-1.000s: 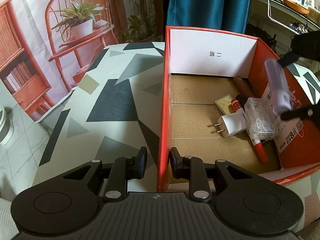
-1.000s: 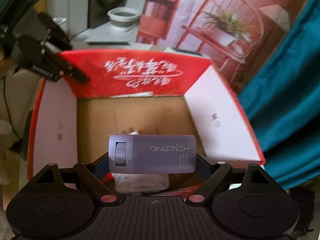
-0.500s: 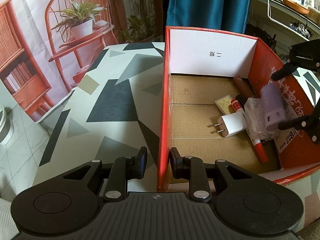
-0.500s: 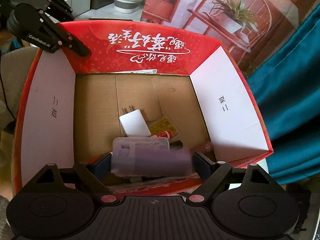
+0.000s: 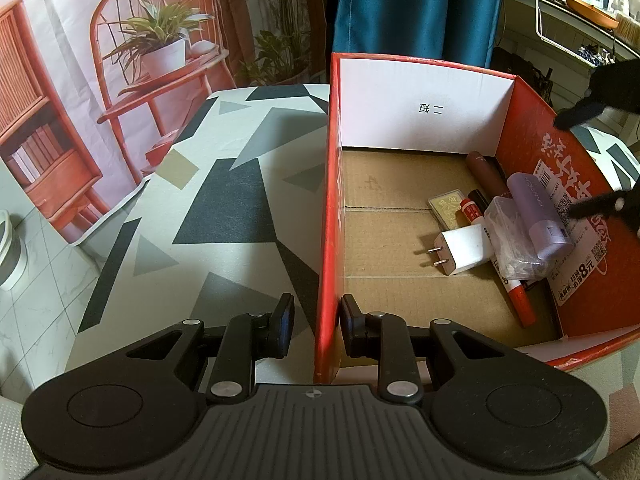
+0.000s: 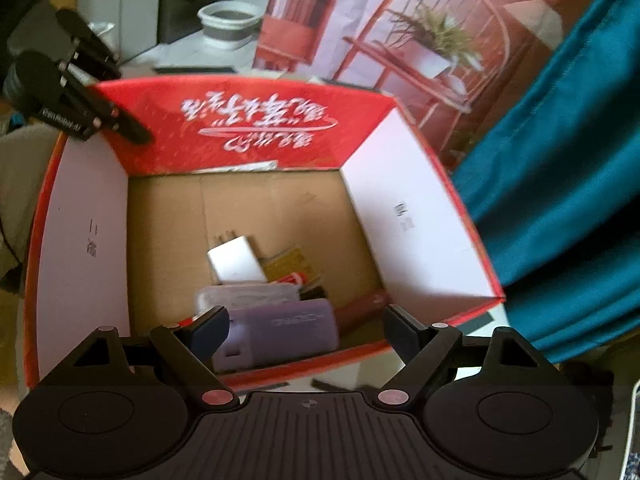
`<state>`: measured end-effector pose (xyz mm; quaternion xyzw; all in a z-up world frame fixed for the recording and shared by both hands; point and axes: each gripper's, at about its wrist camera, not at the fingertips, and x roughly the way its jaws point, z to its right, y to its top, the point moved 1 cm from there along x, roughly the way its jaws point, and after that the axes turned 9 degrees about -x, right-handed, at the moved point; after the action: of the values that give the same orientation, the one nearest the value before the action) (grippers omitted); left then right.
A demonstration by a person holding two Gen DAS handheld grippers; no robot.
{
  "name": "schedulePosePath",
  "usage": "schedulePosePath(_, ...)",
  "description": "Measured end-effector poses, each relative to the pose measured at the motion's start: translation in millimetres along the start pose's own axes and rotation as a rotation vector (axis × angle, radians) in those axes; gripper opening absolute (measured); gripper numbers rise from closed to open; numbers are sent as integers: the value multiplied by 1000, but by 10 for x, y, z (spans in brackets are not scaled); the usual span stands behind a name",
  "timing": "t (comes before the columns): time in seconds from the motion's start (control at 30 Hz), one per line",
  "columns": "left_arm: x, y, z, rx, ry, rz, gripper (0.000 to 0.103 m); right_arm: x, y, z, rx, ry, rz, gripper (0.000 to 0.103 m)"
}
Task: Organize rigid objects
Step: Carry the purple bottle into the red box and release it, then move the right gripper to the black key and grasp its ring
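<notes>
The lilac power bank lay atop a clear plastic case inside the red carton, free of the right gripper, whose jaws stood wide apart. The left gripper pinched the carton's wall. Rigid, smooth and probably hefty, it looked best gripped across its flat sides.

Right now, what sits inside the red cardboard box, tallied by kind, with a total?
White plug charger: 1
Clear plastic case: 1
Lilac cylindrical device: 1
Red-and-white marker pen: 1
Gold foil card: 1
Dark maroon tube: 1
Small black item, kind unclear: 1
Total: 7
</notes>
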<state>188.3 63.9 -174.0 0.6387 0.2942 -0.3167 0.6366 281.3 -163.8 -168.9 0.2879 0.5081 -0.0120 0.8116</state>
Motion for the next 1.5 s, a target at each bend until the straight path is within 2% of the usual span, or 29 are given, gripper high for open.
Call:
schedulePosePath(0.2, 0, 1, -1, 1, 0, 0, 27, -240, -185, 280, 98, -42, 76, 81)
schedulePosePath(0.3, 1, 2, -1, 0, 0, 0, 27, -276, -328, 390, 124, -65, 65, 78)
schedulePosePath(0.47, 4, -1, -6, 1, 3, -2, 27, -216, -610, 567, 243, -76, 63, 77)
schedulePosePath(0.63, 5, 2, -7, 2, 3, -4, 27, 24, -874, 595, 297, -77, 0, 72)
schedulePosePath(0.93, 5, 2, -10, 1, 5, -7, 28, 555, -1083, 552, 365, -48, -102, 63)
schedulePosePath(1.1, 10, 7, -9, 2, 6, -10, 27, 787, -1109, 595, 416, -31, -142, 63)
schedulePosePath(1.2, 12, 10, -7, 3, 5, -10, 27, 843, -1108, 659, 478, -24, -126, 63)
schedulePosePath(1.33, 16, 11, 2, 4, 8, -13, 27, 921, -1132, 760, 583, -49, -128, 63)
schedulePosePath(1.5, 16, 8, 8, 6, 9, -14, 27, 1059, -1107, 727, 602, -76, -173, 64)
